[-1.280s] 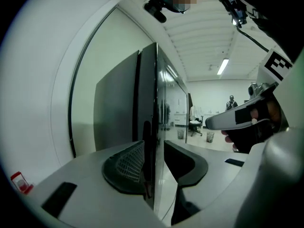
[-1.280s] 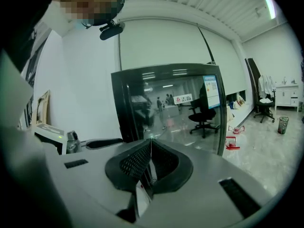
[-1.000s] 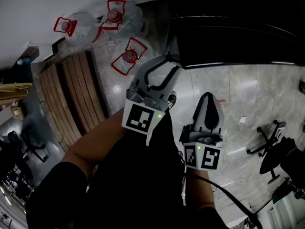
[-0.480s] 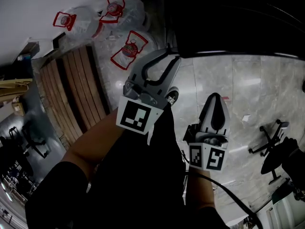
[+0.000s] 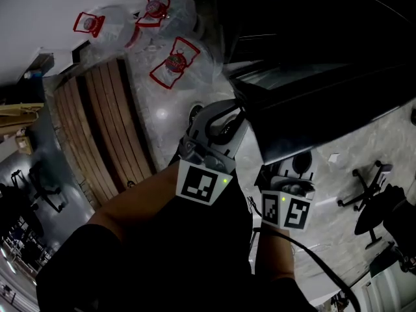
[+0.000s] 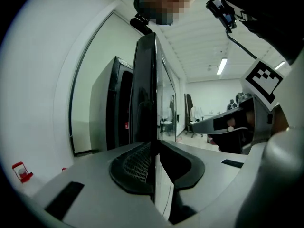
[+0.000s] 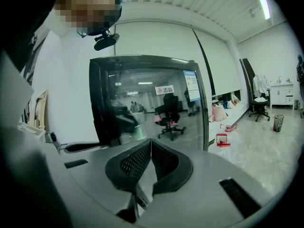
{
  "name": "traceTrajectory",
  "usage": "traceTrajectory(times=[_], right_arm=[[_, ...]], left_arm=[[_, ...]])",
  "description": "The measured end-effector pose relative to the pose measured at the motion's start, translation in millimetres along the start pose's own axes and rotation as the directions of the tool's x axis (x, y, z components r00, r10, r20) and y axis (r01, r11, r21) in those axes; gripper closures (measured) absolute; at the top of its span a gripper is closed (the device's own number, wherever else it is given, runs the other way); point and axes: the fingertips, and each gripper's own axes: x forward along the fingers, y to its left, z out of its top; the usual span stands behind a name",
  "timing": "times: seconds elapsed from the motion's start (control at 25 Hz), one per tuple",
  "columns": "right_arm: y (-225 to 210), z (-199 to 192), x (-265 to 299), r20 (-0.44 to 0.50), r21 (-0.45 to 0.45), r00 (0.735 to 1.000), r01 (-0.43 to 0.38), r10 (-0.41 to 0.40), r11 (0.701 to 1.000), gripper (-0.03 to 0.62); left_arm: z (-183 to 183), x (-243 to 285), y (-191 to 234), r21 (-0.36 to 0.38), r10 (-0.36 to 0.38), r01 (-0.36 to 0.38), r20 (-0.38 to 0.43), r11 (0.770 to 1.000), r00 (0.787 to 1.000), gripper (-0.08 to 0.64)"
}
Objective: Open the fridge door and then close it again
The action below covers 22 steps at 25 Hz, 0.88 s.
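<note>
Head view: the left hand-held gripper (image 5: 227,114) is at the free edge of the open fridge door (image 5: 325,90), and the right hand-held gripper (image 5: 292,174) is tucked just under it.

Left gripper view: its jaws are closing on that thin edge, pads about touching. A pinch that shallow could slip off mid-swing.

Right gripper view: clenched and empty, facing the glass. The door might clip it.

The fridge door (image 5: 305,103) has swung outward — left gripper (image 6: 155,165) closing its jaws on its edge.

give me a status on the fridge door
left gripper jaws closing on the fridge door edge; right gripper jaws together, empty. door part open. water jugs on floor, off to the side.
</note>
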Motion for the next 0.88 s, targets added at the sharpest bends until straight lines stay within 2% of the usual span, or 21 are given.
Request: traceTrajectory(times=[0.12, 0.32, 0.68, 0.88], right_arm=[[-11, 2, -8, 0.016, -0.012, 1.000, 0.016, -0.015, 1.000, 0.577], [-21, -3, -26, 0.019, -0.026, 0.999, 0.029, -0.028, 0.999, 0.577], [-26, 5, -38, 0.049, -0.023, 0.998, 0.047, -0.046, 0.999, 0.577], [-29, 4, -42, 0.047, -0.016, 0.997, 0.056, -0.055, 0.998, 0.577]], left_arm=[[0, -6, -22, -0.012, 0.018, -0.018, 0.004, 1.000, 1.000, 0.502], [1, -14, -46, -0.021, 0.007, -0.007, 0.005, 1.000, 1.000, 0.509], [1, -19, -60, -0.029, 0.003, -0.003, -0.018, 1.000, 1.000, 0.512], [1, -18, -61, -0.008, -0.002, 0.002, -0.024, 1.000, 1.000, 0.514]])
